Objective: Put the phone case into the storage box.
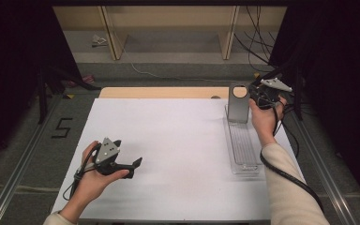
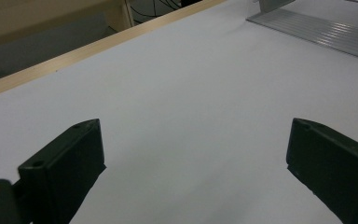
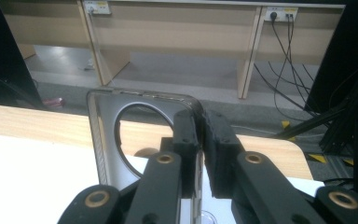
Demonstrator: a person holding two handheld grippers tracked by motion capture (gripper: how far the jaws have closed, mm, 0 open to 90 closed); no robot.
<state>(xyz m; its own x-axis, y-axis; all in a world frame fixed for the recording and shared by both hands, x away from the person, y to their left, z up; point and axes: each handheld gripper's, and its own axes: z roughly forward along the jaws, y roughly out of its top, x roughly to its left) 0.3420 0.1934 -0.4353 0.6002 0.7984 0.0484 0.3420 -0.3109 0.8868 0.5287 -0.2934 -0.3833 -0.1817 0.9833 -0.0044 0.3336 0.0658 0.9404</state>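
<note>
Metal stand upright, clamped in right tongs; clear tray beside; left tongs agape over white sheet

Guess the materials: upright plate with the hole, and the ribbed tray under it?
Upright plate: looks like brushed metal, grey with a dull sheen and a cleanly cut round hole; the right tool is shut on its edge. Ribbed tray: seems clear plastic, see-through with glints, though silvery seen from the left tool.
</note>
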